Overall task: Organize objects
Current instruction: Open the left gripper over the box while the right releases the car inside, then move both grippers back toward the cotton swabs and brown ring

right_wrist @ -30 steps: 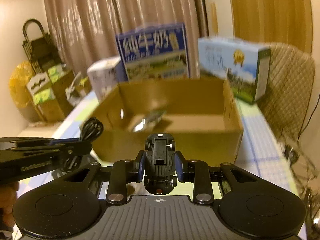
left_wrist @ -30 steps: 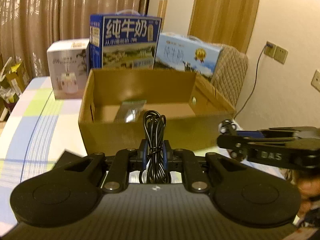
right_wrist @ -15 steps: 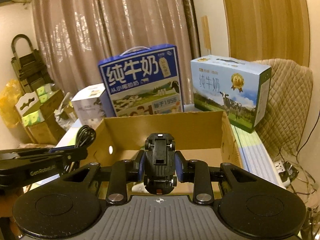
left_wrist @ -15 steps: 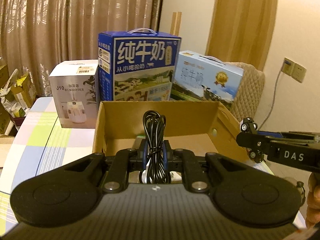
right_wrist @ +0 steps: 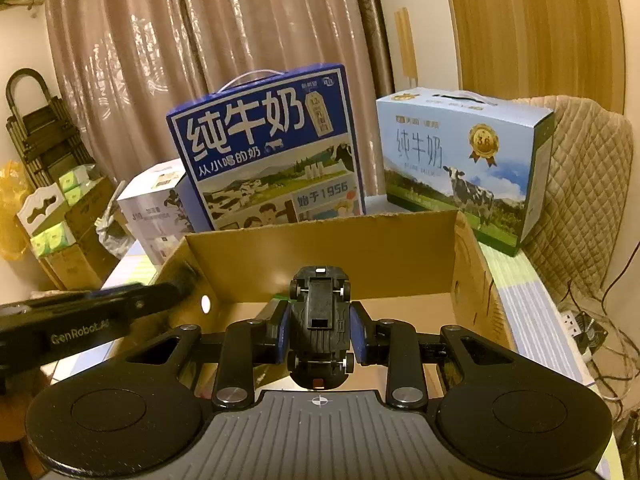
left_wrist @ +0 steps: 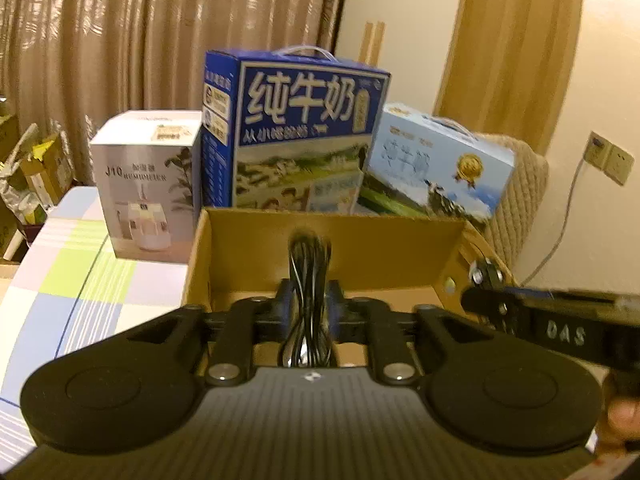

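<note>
- Nearest in the left wrist view, the left gripper (left_wrist: pixel 308 312) is closed tight on a black coiled cable (left_wrist: pixel 307 280), which is held upright between the fingers above the near edge of the cardboard box (left_wrist: pixel 400 248).
- The cable is judged light, soft and floppy; a hold across the middle of the bundle, as here, is what keeps the loops together.
- In the right wrist view, the right gripper (right_wrist: pixel 320 336) is closed on a black toy car (right_wrist: pixel 320 320), gripped by its flanks with the underside facing the camera, over the near part of the same box.
- The car is judged light, rigid and smooth plastic; the flat sides between the wheels are the surer place to grip, since the wheels would roll.
- "GenRobot" can be read on the left gripper where it enters the right wrist view, and "DAS" on the right gripper in the left view.
- Far behind the box stands a white carton (left_wrist: pixel 148 188) marked "J10" and "HUMIDIFIER".
- To its right, a dark blue milk carton (right_wrist: pixel 268 152) bears "纯牛奶", "从小喝的奶" and "始于1956".
- Farthest right, a pale blue milk carton (right_wrist: pixel 464 160) shows "纯牛奶" and a medal reading "3.6".
</note>
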